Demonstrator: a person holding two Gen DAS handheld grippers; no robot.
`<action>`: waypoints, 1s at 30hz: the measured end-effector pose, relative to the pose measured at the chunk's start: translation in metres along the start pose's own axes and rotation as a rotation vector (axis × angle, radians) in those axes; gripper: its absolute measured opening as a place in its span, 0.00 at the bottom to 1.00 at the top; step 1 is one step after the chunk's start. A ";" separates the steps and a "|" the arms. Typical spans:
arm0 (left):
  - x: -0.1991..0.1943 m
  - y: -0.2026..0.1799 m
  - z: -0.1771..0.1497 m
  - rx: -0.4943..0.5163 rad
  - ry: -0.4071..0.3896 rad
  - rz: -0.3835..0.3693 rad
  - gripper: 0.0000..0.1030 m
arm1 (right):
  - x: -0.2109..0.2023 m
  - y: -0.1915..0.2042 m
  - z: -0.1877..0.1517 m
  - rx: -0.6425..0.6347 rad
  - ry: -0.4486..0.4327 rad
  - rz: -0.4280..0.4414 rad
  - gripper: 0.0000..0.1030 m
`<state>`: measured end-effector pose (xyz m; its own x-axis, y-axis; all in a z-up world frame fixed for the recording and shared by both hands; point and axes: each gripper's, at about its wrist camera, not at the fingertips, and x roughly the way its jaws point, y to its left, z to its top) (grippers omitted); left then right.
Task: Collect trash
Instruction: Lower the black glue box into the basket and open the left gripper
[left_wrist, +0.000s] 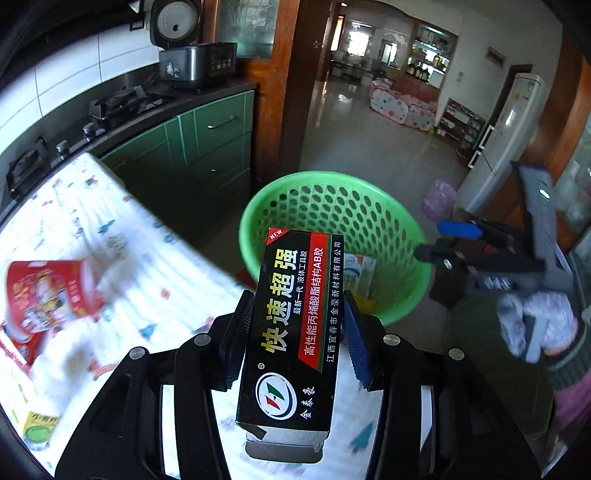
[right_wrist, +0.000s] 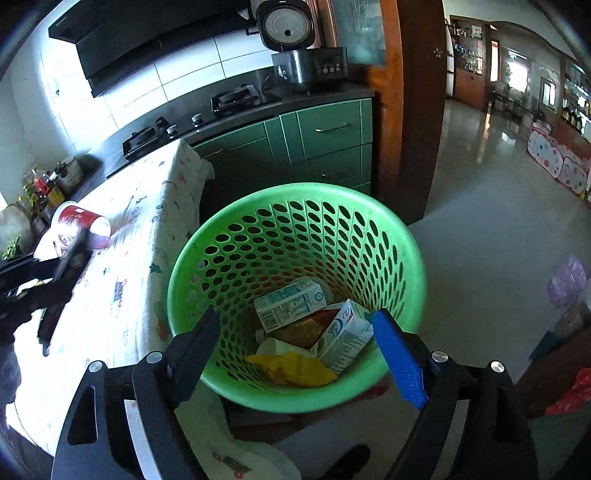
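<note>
Now: your left gripper (left_wrist: 295, 339) fingers clamp the black box (left_wrist: 291, 328) short of the green basket (right_wrist: 402, 236) | right gripper (right_wrist: 295, 354) fingers wide, empty | risk: release early; box hits rim, drops to floor

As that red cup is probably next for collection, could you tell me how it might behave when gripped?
The red cup lies on its side on the patterned tablecloth, so a nudge would probably roll it. It looks like thin paper, likely light and crushable. Its glossy, tapered wall may slip.
</note>
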<state>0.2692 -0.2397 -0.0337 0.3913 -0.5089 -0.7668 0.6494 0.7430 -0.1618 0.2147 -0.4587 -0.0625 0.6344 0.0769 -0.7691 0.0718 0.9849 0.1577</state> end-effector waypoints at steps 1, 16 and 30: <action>0.006 -0.002 0.003 -0.008 0.008 -0.008 0.45 | -0.004 0.000 -0.002 -0.005 -0.006 -0.001 0.80; 0.076 -0.032 0.031 -0.033 0.075 -0.030 0.48 | -0.020 -0.022 -0.024 -0.001 -0.032 -0.008 0.81; 0.039 -0.018 0.014 -0.034 0.023 0.023 0.72 | -0.026 -0.007 -0.028 -0.013 -0.035 0.009 0.81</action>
<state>0.2822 -0.2796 -0.0521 0.3905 -0.4814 -0.7847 0.6175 0.7691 -0.1646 0.1762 -0.4633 -0.0616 0.6617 0.0806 -0.7455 0.0559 0.9861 0.1563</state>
